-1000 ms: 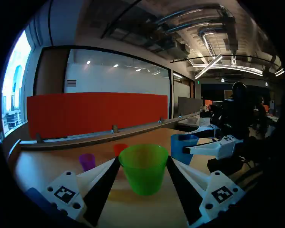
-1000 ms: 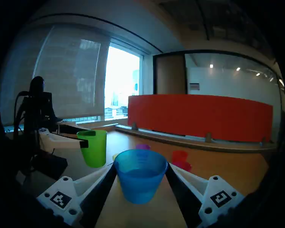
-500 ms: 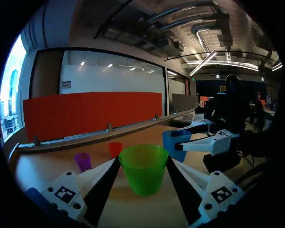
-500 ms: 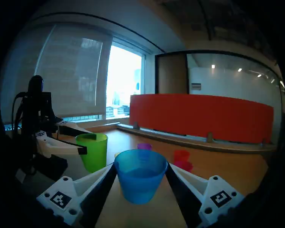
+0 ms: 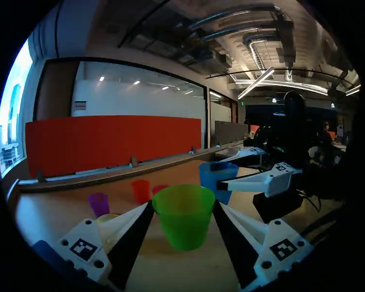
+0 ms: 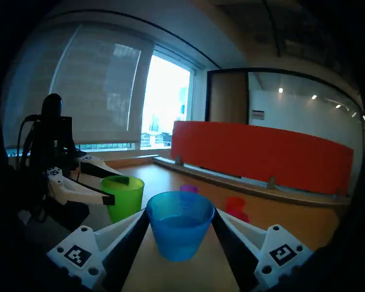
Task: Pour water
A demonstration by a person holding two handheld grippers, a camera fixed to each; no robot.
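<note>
Water (image 6: pixel 178 222) part-fills blue cup (image 6: pixel 178 243) pinched by right tongs (image 6: pixel 180 212); left tongs (image 5: pixel 182 204) pinch green cup (image 5: pixel 183 228).

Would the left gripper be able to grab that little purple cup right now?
Probably not: the left gripper has its jaws shut on the green cup, though the purple cup itself stands in the open.

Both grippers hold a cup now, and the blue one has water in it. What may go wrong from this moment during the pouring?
1. The translucent blue plastic cup, pinched by the right gripper, holds water; a quick tilt may splash the wooden table.
2. The translucent green plastic cup in the left gripper is apart from it; poorly aligned rims may let the stream miss.
</note>
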